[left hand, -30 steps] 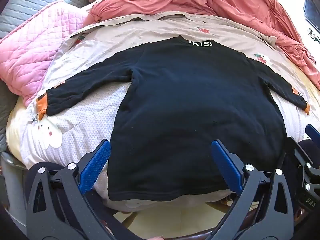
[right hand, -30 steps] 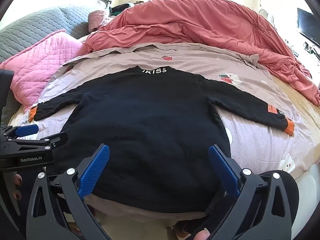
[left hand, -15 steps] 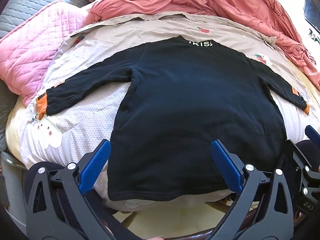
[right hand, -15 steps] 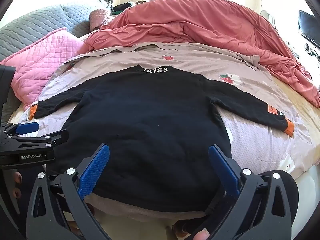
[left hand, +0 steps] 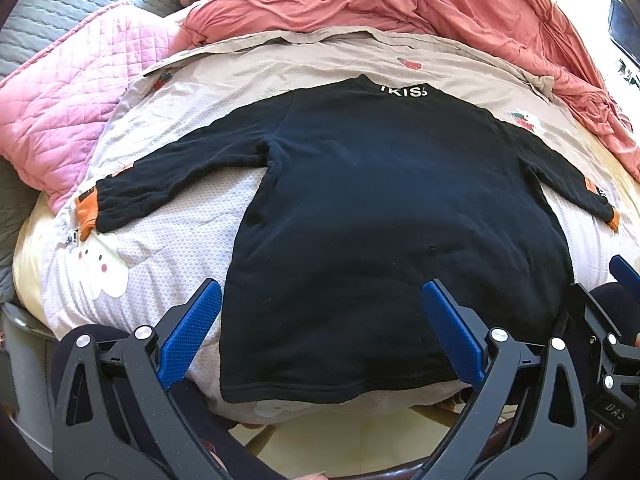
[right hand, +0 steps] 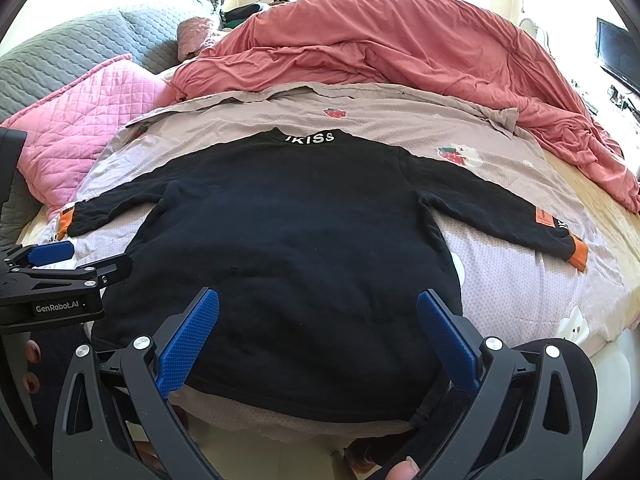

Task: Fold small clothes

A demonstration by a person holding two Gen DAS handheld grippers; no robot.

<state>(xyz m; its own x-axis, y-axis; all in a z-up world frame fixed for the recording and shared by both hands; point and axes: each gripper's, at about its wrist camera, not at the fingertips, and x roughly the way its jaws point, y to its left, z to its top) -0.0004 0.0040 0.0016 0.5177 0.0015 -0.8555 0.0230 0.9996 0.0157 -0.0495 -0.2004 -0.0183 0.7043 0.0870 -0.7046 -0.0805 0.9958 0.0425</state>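
Black top (left hand: pixel 384 216) lay flat, back side up, on the bed sheet (left hand: pixel 168 240), both sleeves spread out and the hem hanging near the bed's front edge. From the left wrist view, the left gripper (left hand: pixel 320 328) hovered over the hem's left part with its fingers (left hand: pixel 192 332) spread wide, gripping nothing; couldn't tell if the tips brushed the fabric. Nothing looked folded yet, so I'd guess a sleeve was first: pinch the left cuff (left hand: pixel 88 212) cleanly, one layer only, and carry it across without dragging the body.

Right wrist view: same top (right hand: pixel 296 248), collar away, right cuff (right hand: pixel 576 252) well out to the side. The right gripper (right hand: pixel 318 328) sat over the hem, fingers (right hand: pixel 448 336) wide apart and empty too. The left gripper (right hand: pixel 52 276) showed at the edge, just beside the top.
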